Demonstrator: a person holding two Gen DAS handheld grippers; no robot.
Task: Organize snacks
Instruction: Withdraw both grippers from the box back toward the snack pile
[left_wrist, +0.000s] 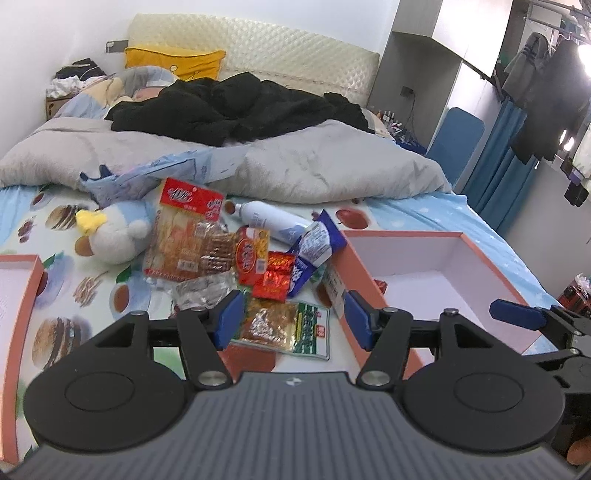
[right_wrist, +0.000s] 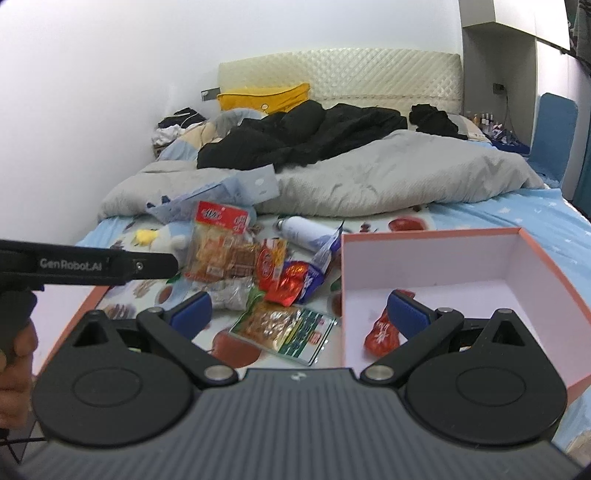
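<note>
The left gripper (left_wrist: 290, 319) hung with its jaws apart and nothing between the pads, just above a green-and-gold snack packet (left_wrist: 284, 326) lying on the printed bedsheet (left_wrist: 96, 280). The right gripper (right_wrist: 297, 314) was likewise spread and empty over the same packet. The snack pile (left_wrist: 229, 251) lay just beyond. A red snack packet (right_wrist: 380, 334) sat inside the pink box (right_wrist: 436, 254), beside the right finger.

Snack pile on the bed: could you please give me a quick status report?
Left gripper and right gripper open, holding nothing. Snack pile loose on the sheet; one red packet in the box. Plush toy and white bottle beside the pile.
</note>
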